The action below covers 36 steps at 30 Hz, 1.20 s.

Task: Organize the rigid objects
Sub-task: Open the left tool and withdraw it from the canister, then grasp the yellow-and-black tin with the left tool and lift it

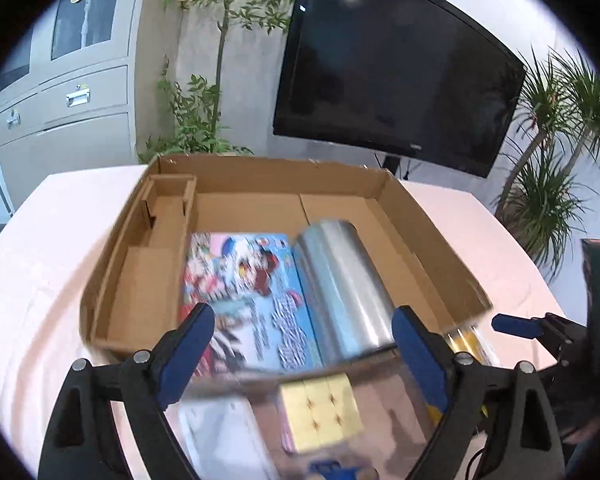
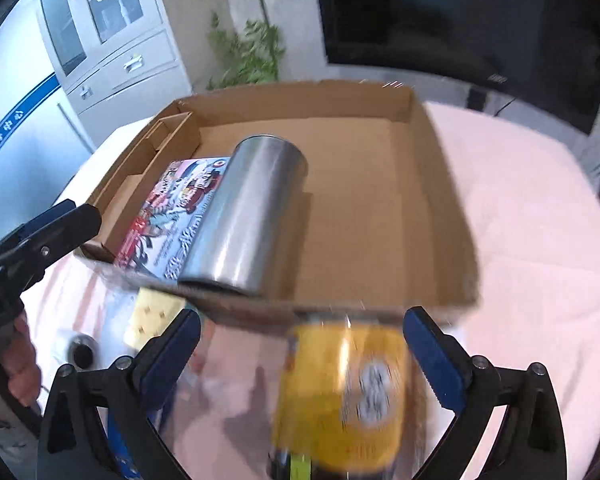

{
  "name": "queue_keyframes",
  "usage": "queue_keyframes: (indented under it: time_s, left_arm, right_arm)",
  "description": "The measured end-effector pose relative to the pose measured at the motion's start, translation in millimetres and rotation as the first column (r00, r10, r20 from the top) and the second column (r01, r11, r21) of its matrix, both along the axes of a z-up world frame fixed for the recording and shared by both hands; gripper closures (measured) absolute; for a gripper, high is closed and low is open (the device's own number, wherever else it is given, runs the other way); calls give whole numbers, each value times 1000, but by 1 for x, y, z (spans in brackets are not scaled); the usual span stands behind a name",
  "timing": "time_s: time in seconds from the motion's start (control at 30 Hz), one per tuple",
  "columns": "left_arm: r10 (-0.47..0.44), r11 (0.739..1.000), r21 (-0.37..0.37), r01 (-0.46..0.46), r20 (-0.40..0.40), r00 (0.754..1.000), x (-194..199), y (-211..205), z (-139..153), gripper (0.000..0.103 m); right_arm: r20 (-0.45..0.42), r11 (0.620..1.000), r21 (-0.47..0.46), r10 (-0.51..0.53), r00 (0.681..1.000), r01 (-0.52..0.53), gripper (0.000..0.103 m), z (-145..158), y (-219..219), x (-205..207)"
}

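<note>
On the pink-covered bench sits an open cardboard box, and inside it a silver can lies on its side, right up against a colourful printed box lying flat to its left. A narrow cardboard divider section runs along the box's left wall. The left tool hangs over the near edge, jaws spread wide and gripping nothing; below it, outside the box, a yellow cube rests in what looks like a clear package, though blur hides the detail. Over to the right tool: jaws wide apart as well, nothing pinched. A yellow-labelled container sits blurred between its blue pads, near the box's front wall, and the pads stand clear of it. From this side the left tool's black arm and a hand show at the far left.
</note>
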<state>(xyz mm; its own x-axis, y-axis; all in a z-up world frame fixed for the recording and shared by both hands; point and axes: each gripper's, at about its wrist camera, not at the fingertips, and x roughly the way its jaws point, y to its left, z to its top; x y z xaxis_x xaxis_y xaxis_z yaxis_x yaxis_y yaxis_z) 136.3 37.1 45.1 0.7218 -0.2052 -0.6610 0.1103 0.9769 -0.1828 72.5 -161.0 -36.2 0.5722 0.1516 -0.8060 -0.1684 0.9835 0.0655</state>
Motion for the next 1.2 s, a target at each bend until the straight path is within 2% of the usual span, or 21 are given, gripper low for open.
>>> queue_keyframes:
  time_s: [0.03,0.07,0.1,0.13,0.17,0.2,0.23,0.27,0.3,0.33,0.37,0.4,0.43,0.53,0.7,0.83,0.9,0.97,1.1,1.17,1.2]
  left_arm:
    - [-4,1000,1,4,-12,1000,-4,-4,-2,14]
    - [-10,1000,-2,10,-24,1000,-6,-7,-5,36]
    - [-35,999,-19,35,-42,998,-10,-10,-8,65]
    - [-56,998,-16,55,-75,996,-9,-15,-11,97]
    - [-56,998,-3,56,-92,994,-11,-18,-14,98]
    - [-41,999,22,43,-71,997,-18,-21,-12,98]
    - [-30,998,45,32,-41,999,-23,-23,-9,98]
    - [-14,998,62,16,-22,1000,-28,-25,-6,85]
    - [16,996,88,-15,-13,1000,-30,-27,-3,65]
    - [43,994,98,-41,-14,999,-31,-29,-1,14]
    - [62,995,84,-62,2,998,-36,-29,1,1]
    - [73,997,33,-74,36,997,-41,-24,3,1]
    - [77,997,-20,-76,32,997,-41,-19,4,1]
    - [82,992,-89,-86,-47,996,-36,-12,-3,1]
    - [74,997,-27,-76,-47,996,-37,-22,-5,1]
    - [37,998,-51,-42,-91,995,-37,-30,-10,1]
    - [3,997,-74,-13,-130,992,-35,-33,-15,1]
    - [-24,996,-84,9,-173,985,-33,-37,-22,1]
    - [-93,982,-179,52,-233,968,-31,-43,-34,1]
    - [-134,967,-245,68,-266,954,-27,-45,-40,1]
    - [-162,958,-274,81,-288,944,-23,-47,-43,1]
  right_arm:
    - [13,1000,-10,-6,1000,6,7,-1,0,-9]
    - [25,1000,-11,-5,1000,5,34,-2,0,-21]
    - [31,1000,-8,-1,1000,1,54,-4,-2,-29]
    - [27,1000,-15,-2,1000,2,81,-7,1,-37]
    - [28,1000,-20,-7,1000,7,82,-9,3,-43]
    - [40,1000,-19,-9,999,10,79,-9,10,-44]
    - [59,1000,-25,-9,998,10,66,-9,13,-50]
    - [81,999,-31,-12,997,14,27,-7,14,-56]
    - [103,999,-30,-19,994,22,5,-6,13,-64]
    - [133,999,-29,-29,991,34,3,-5,11,-68]
    - [156,998,-36,-39,987,45,1,-5,8,-72]
    - [160,998,-47,-41,986,49,1,-6,8,-73]
    - [154,998,-44,-38,987,45,1,-4,5,-73]
    - [133,998,-27,-50,990,54,1,-9,-2,-72]
    - [126,998,-25,-47,991,50,1,-8,-13,-67]
    - [103,999,17,-47,994,45,1,-7,-30,-65]
    - [75,996,65,-65,995,60,8,-10,-49,-60]
    - [28,990,119,-77,997,74,32,-12,-68,-57]
    - [-39,983,178,-40,998,46,32,-24,-84,-54]
    - [-85,968,250,15,996,7,40,-32,-82,-52]
    - [-104,966,257,53,993,-25,39,-34,-75,-52]
